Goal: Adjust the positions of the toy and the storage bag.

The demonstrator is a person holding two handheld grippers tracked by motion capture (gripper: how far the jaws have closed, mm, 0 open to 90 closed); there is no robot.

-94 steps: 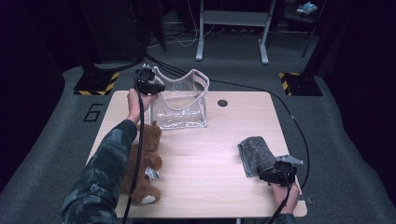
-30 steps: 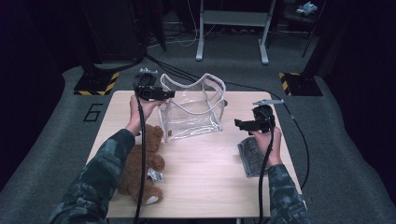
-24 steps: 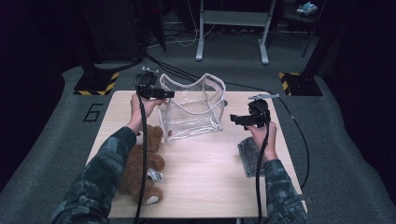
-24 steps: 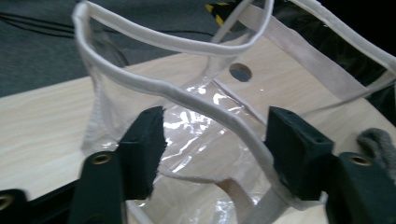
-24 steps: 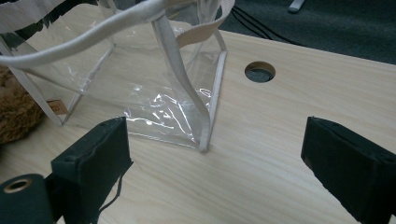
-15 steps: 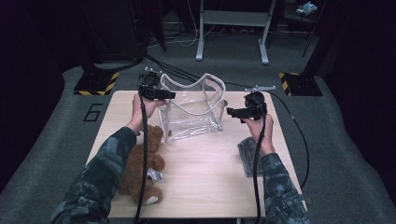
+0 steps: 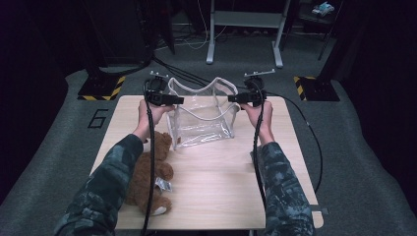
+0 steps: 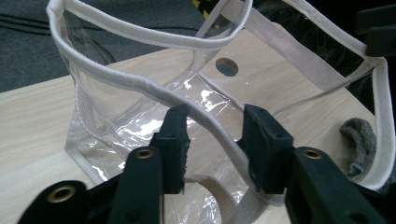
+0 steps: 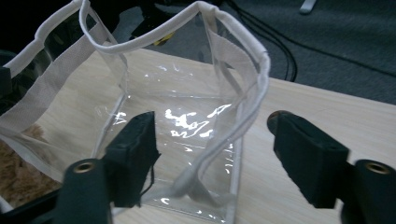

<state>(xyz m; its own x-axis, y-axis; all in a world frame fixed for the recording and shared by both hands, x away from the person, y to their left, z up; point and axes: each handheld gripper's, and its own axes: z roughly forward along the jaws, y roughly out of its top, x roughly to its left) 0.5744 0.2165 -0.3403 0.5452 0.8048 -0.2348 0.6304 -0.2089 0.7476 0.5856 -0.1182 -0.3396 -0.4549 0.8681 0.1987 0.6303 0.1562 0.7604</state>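
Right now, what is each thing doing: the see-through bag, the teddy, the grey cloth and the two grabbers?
Clear bag: upright on the table, mouth open, nothing inside.
Teddy bear: lying on the table, outside the bag.
Grey cloth: crumpled on the table beyond the bag.
Left gripper: jaws around the bag's white rim, a gap visible.
Right gripper: jaws have been closing, astride the bag's corner rim, not pressing yet.

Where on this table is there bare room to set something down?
The widest free patch is the near middle of the table, between the teddy bear and the person's right forearm. The far edge is crowded: the clear bag stands there with the left gripper and right gripper at its rim.
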